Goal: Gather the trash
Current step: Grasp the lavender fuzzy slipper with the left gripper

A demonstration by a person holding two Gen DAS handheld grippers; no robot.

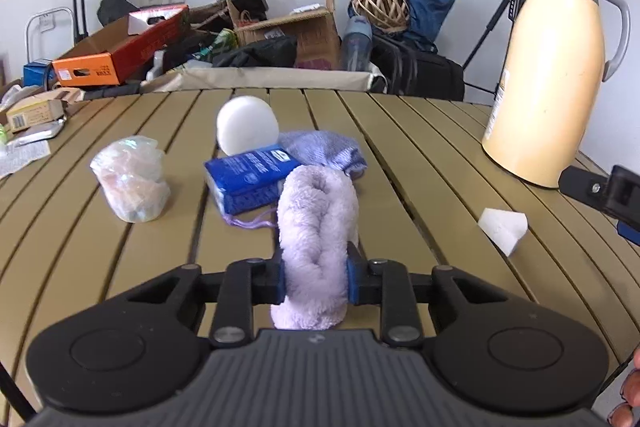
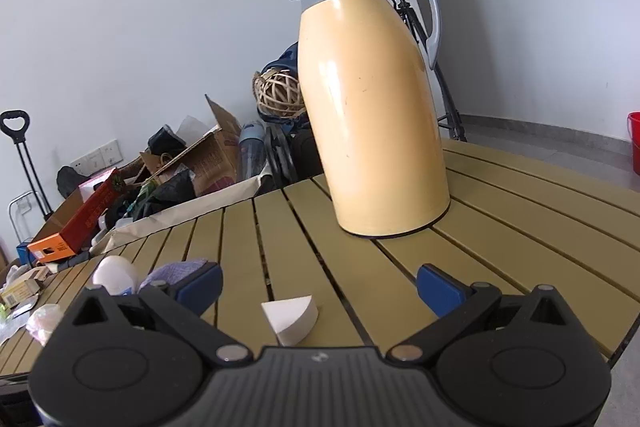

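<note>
Slatted olive-brown tabletop (image 1: pixel 420 163) under us carries the clutter: our left gripper (image 1: pixel 315 277) is clamped on a fluffy lilac rolled cloth (image 1: pixel 316 223) that stands just in front of a blue tissue packet (image 1: pixel 250 179), while our right gripper (image 2: pixel 319 287) hangs wide apart and empty over a white wedge-shaped foam scrap (image 2: pixel 290 319), near a tall cream thermos jug (image 2: pixel 372 99). To take the wedge cleanly, we judge we should lower until the pads flank its flat sides, then close gently, since it looks light, crisp-edged and easy to flick away.
</note>
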